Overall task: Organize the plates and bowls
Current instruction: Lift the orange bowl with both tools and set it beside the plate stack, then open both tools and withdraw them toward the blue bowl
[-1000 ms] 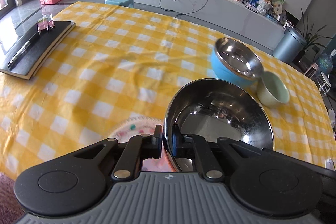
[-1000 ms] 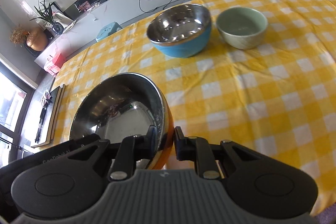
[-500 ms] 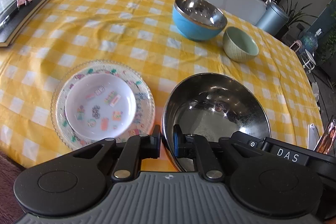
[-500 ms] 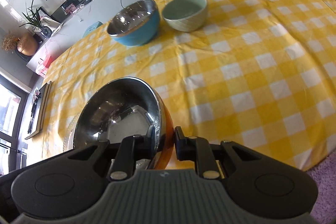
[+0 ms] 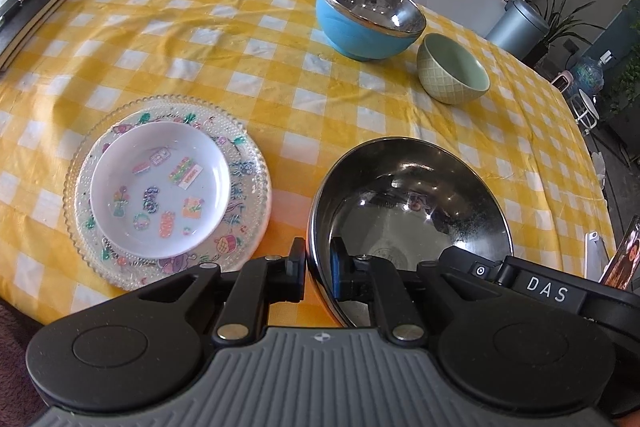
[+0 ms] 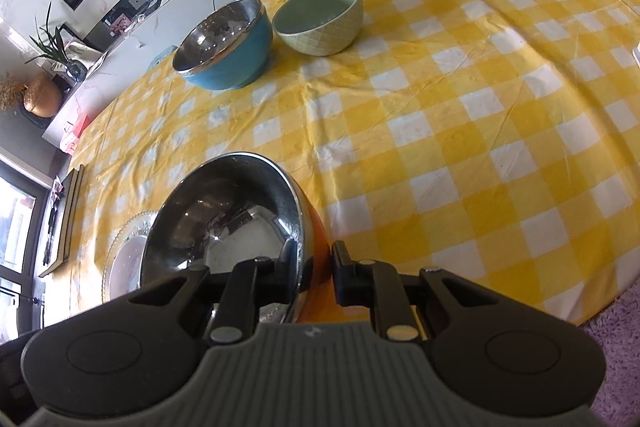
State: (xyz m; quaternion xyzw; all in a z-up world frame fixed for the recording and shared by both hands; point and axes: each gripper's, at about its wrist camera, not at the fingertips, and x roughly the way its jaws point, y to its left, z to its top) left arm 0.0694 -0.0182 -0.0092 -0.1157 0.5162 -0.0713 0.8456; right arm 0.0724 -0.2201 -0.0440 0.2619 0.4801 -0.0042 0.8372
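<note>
Steel shines inside the orange bowl (image 5: 408,211), whose rim the left gripper (image 5: 318,273) pinches at six o'clock, above the yellow checked tablecloth (image 5: 200,39). A small white plate (image 5: 160,191) sits on a glass plate (image 5: 252,187) at nine o'clock; the blue bowl (image 5: 360,31) and green bowl (image 5: 452,75) stand at one o'clock.

From the right wrist, the right gripper (image 6: 314,273) clamps the same bowl's opposite rim.
</note>
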